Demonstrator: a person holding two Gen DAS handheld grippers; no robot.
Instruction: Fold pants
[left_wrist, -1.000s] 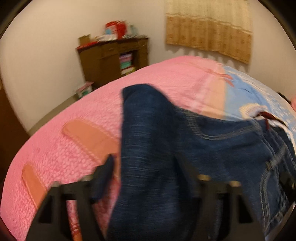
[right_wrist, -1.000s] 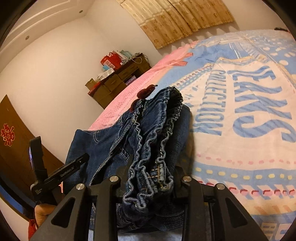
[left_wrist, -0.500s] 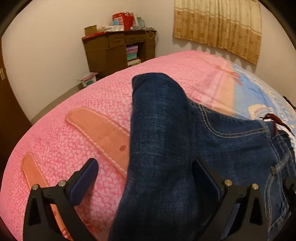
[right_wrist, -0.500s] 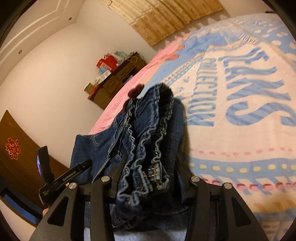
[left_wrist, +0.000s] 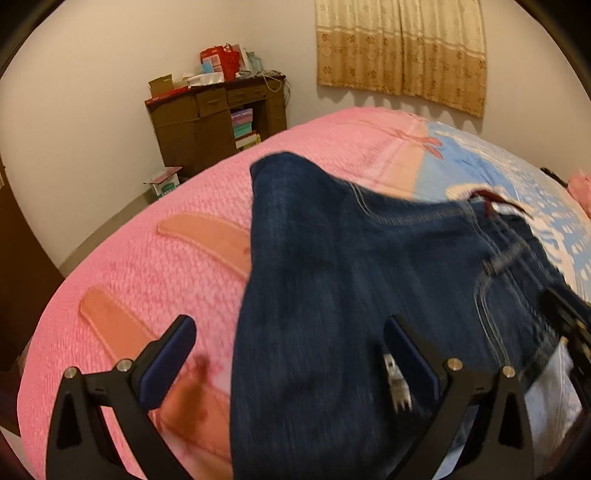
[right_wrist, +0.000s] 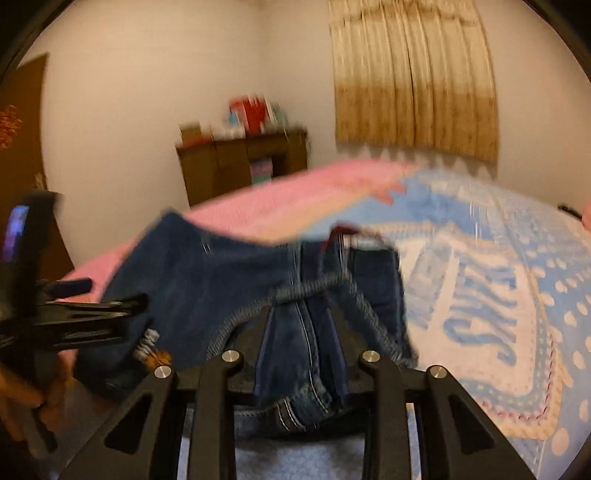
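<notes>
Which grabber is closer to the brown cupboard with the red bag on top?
Left, probably. The left gripper hangs open over the bed's pink side nearest the cupboard; the right gripper, clamping the jeans, sits farther toward the blue side.

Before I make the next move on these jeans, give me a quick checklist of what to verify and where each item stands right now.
1. Right gripper clamped on the jeans: ok, denim bunched between closed fingers.
2. Left gripper holding fabric: not ok, jaws spread wide, nothing pinched.
3. Jeans folded flat: not ok, fabric humped and bunched near the waistband.
4. Jeans fully on the bedspread: cannot tell, the near edge is hidden behind the grippers.
5. Sharp view from the right wrist: not ok, motion blur.
</notes>
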